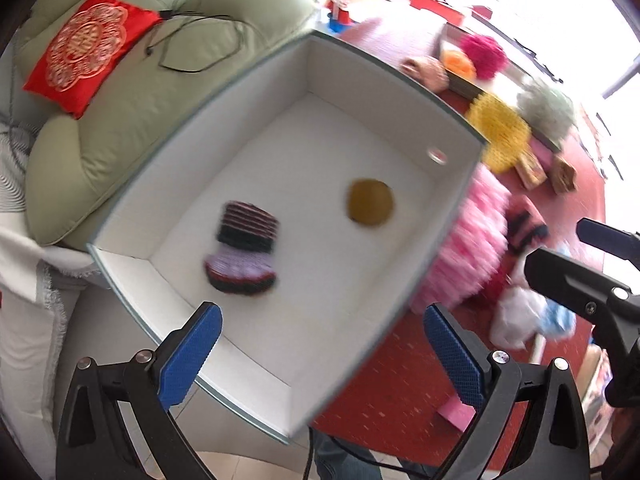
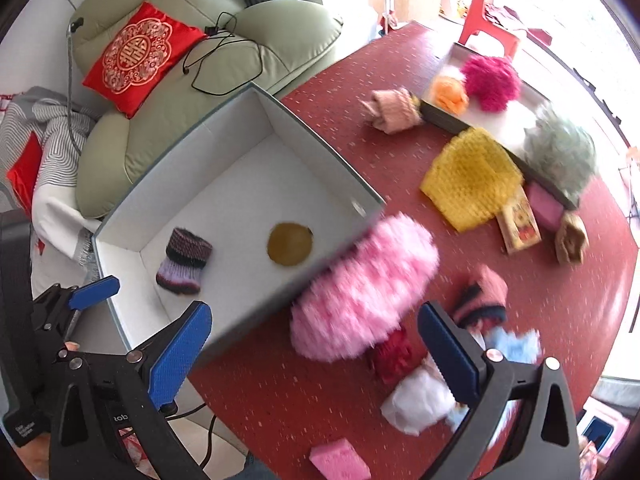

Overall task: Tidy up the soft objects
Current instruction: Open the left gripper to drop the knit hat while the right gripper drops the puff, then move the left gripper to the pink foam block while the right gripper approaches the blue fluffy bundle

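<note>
Both grippers hang over the scene, pointing steeply down. The left gripper (image 1: 322, 344) has its blue pads spread wide, nothing between them, above the near edge of the white box (image 1: 120, 254). The right gripper (image 2: 316, 354) is just as wide apart and carries nothing.

Inside the box, the striped knit sock (image 1: 246, 254) lies on the floor at about seven o'clock from the centre, and the round olive-yellow pad (image 1: 370, 202) sits apart from it at two o'clock.

In the right wrist view, the fluffy pink piece (image 2: 362, 292) rests against the box's outer wall, at four o'clock from the box, on the red table (image 2: 280, 400). Near it lie a pink-and-black knit (image 2: 482, 296), a dark red knit (image 2: 394, 354) and a white soft bundle (image 2: 418, 400). The yellow knit piece (image 2: 472, 180) sits at two o'clock, beside the tray (image 2: 444, 118) with a magenta pompom (image 2: 490, 80). A green armchair (image 2: 168, 128) with a red cushion (image 2: 138, 58) stands at eleven o'clock.
</note>
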Demonstrator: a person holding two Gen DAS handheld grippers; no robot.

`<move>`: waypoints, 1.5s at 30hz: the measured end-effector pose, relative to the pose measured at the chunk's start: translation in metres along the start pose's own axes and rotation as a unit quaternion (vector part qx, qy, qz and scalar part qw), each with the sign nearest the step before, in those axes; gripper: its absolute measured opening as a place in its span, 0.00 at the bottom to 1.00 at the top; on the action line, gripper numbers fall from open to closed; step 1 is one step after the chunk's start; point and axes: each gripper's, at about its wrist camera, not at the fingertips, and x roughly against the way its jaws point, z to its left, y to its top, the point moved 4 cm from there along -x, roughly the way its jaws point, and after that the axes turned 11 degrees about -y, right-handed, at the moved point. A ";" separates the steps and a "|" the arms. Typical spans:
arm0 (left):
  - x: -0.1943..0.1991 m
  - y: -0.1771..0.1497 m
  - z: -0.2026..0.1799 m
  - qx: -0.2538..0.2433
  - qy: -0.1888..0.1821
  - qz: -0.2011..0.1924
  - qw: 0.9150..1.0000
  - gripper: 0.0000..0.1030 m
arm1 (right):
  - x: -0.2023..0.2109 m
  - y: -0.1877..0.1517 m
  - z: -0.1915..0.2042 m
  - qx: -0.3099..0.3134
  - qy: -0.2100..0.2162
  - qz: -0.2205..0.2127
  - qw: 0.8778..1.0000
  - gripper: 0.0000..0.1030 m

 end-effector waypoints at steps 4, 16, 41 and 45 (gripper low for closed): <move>-0.004 -0.024 -0.039 -0.039 -0.020 0.032 0.999 0.98 | 0.010 -0.040 -0.030 -0.029 0.005 0.012 0.999 1.00; -0.042 -0.097 -0.119 -0.136 -0.019 0.132 0.982 0.98 | 0.012 -0.195 -0.135 -0.168 -0.002 0.065 0.984 1.00; -0.148 -0.144 -0.169 -0.221 0.058 0.137 0.964 1.00 | -0.032 -0.272 -0.177 -0.219 -0.022 0.144 0.965 1.00; -0.152 -0.118 -0.157 -0.191 0.043 0.128 0.972 1.00 | -0.037 -0.245 -0.180 -0.220 -0.020 0.125 0.967 1.00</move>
